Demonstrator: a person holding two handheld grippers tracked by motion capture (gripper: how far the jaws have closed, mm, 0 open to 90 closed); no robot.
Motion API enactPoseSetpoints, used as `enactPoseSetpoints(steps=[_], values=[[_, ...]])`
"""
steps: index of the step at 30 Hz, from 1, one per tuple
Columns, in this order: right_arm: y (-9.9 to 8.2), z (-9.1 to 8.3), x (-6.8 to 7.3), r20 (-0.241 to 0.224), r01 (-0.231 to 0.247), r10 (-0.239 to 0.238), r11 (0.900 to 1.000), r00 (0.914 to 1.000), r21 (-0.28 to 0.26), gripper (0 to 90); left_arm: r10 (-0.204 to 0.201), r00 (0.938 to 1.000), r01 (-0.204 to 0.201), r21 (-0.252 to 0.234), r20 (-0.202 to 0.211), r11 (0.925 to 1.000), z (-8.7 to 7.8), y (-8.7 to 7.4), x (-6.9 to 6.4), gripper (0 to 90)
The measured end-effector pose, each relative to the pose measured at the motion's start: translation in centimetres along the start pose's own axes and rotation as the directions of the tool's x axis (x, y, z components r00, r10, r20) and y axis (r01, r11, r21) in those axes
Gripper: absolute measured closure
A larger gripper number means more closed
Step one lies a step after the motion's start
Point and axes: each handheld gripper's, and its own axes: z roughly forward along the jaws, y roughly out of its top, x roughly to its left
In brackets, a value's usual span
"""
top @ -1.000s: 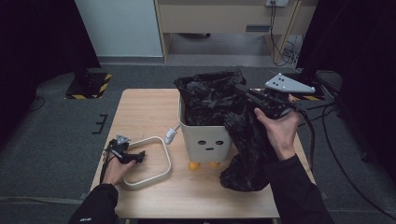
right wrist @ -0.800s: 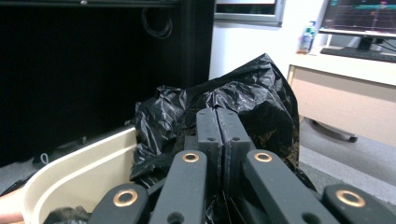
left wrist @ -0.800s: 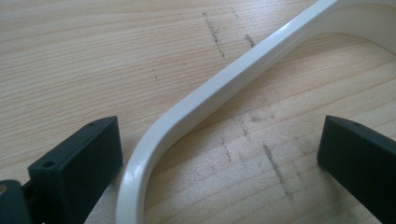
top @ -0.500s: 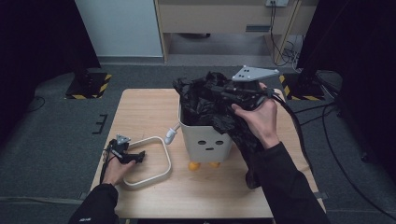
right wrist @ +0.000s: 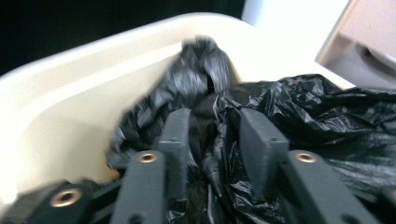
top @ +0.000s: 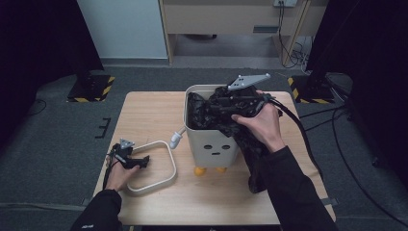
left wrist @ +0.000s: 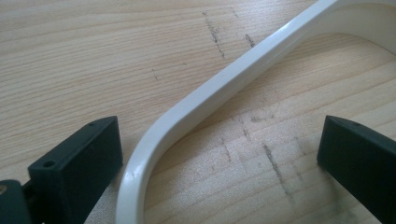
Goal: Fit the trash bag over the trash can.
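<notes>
Dim work area, one light wooden table [top: 154, 115] on dark grey carpeted floor [top: 53, 139].

The table top, seen beneath and between the left jaws, shows pale grain with dark scuff marks. Beyond the table stand a pale blue-white panel [top: 120, 29] and a wooden cabinet [top: 231, 19] with an open recess at its base. Black curtains [top: 33, 43] hang at both sides. Two stand bases with yellow-black hazard stripes [top: 91, 89] sit on the floor. Cables [top: 288, 33] trail down by the cabinet.

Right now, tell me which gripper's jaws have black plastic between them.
The right gripper, over the white bin, straddles the black bag; the left gripper straddles a white ring.
</notes>
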Motion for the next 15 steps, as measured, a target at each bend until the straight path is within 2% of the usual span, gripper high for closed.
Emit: enactPoseSetpoints(steps=[2,4,6,7,9,12,15], values=[[0.1,-0.6,0.0,-0.008,-0.012,0.012,0.9981,0.9999,-0.060,53.5,0.000,1.0000,0.000,0.000,0.000,1.0000,0.0,0.0,0.0,0.0],[0.4,-1.6,0.0,-0.019,-0.031,0.028,0.9909,0.9994,-0.131,47.1,0.000,1.0000,0.000,0.000,0.000,1.0000,0.0,0.0,0.0,0.0],[0.6,-2.7,-0.1,-0.012,-0.038,0.036,0.9794,0.9993,-0.199,44.8,0.000,1.0000,0.000,0.000,0.000,1.0000,0.0,0.0,0.0,0.0],[0.7,-3.6,-0.2,-0.002,-0.034,0.034,0.9698,0.9994,-0.241,42.8,0.000,1.0000,0.000,0.000,0.000,1.0000,0.0,0.0,0.0,0.0],[0.7,-5.4,-0.6,0.028,-0.029,0.039,0.9551,0.9988,-0.295,38.5,0.000,1.0000,0.000,0.000,0.000,1.0000,0.0,0.0,0.0,0.0],[-0.4,-7.3,-1.4,0.067,-0.042,0.066,0.9471,0.9955,-0.318,33.6,0.000,1.0000,0.000,0.000,0.000,1.0000,0.0,0.0,0.0,0.0],[-2.3,-8.3,-2.2,0.087,-0.074,0.107,0.9451,0.9905,-0.318,30.3,0.000,1.0000,0.000,0.000,0.000,1.0000,0.0,0.0,0.0,0.0]])
